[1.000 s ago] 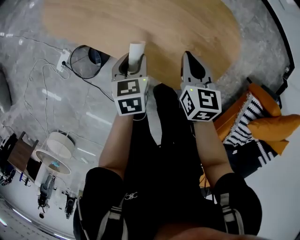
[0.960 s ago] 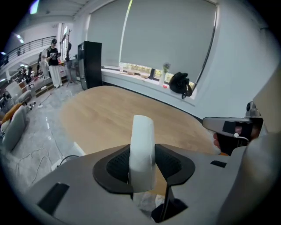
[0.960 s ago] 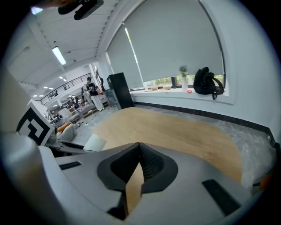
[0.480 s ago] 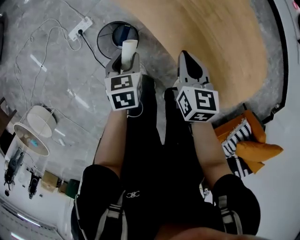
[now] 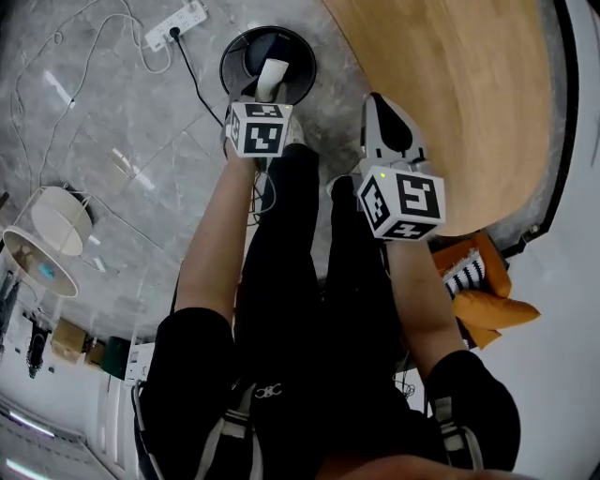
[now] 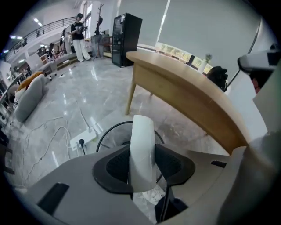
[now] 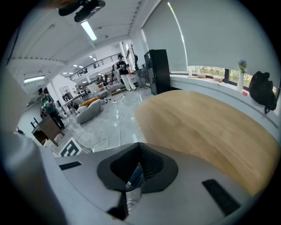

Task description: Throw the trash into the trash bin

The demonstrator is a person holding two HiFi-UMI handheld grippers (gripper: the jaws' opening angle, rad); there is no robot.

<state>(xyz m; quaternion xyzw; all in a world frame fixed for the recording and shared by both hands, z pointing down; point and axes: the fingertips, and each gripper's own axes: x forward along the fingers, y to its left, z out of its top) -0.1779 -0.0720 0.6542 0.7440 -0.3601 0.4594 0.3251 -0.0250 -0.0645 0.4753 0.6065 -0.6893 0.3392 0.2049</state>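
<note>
A white rolled paper cup stands upright between the jaws of my left gripper, which is shut on it. It hangs above the round black wire trash bin on the grey floor. The left gripper view has the cup clamped between the black pads, with the bin's rim just beyond. My right gripper is off to the right by the wooden table's edge. Its jaws meet in a point, and the right gripper holds nothing.
A curved wooden table fills the upper right. A white power strip with cables lies on the floor left of the bin. A white lamp stands far left. An orange cushioned seat is at right. The person's legs are below.
Both grippers have swung left, away from the table. The left one, still holding the cup, has come down over the trash bin.
</note>
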